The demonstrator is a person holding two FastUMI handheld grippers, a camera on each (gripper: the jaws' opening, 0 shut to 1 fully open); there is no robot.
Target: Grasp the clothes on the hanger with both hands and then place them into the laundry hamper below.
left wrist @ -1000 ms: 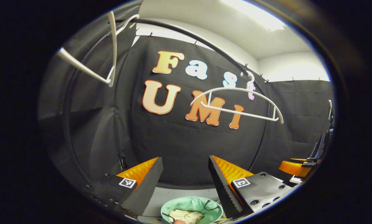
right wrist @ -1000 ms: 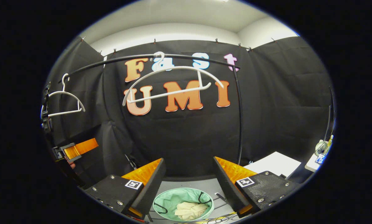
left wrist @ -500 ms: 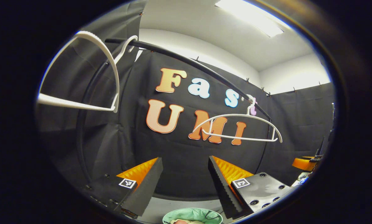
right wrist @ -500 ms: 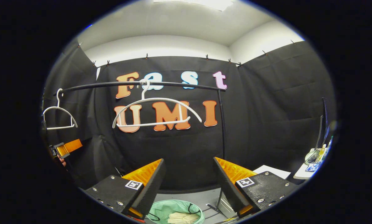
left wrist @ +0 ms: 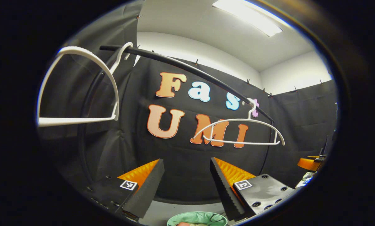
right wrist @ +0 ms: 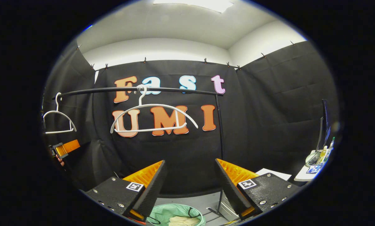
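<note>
Two bare white hangers are seen on a black rail: a near hanger [left wrist: 77, 84] at the rail's left end and a far hanger [right wrist: 152, 117] toward the middle. No garment is draped on either. Below, at the lower edge of the right gripper view, a pale green laundry hamper [right wrist: 162, 212] stands on the floor, and a cream-coloured bundle — judged to be the clothes [right wrist: 181, 220], though only partly seen — lies inside it.

The left gripper [left wrist: 187, 182] is held with its jaws wide apart and nothing between them. The right gripper [right wrist: 190, 183] is likewise spread wide and empty-handed, both pointed up toward the rail.

With the hangers stripped and the cloth in the hamper, the placing appears done — little seems left, as far as can be told.
</note>
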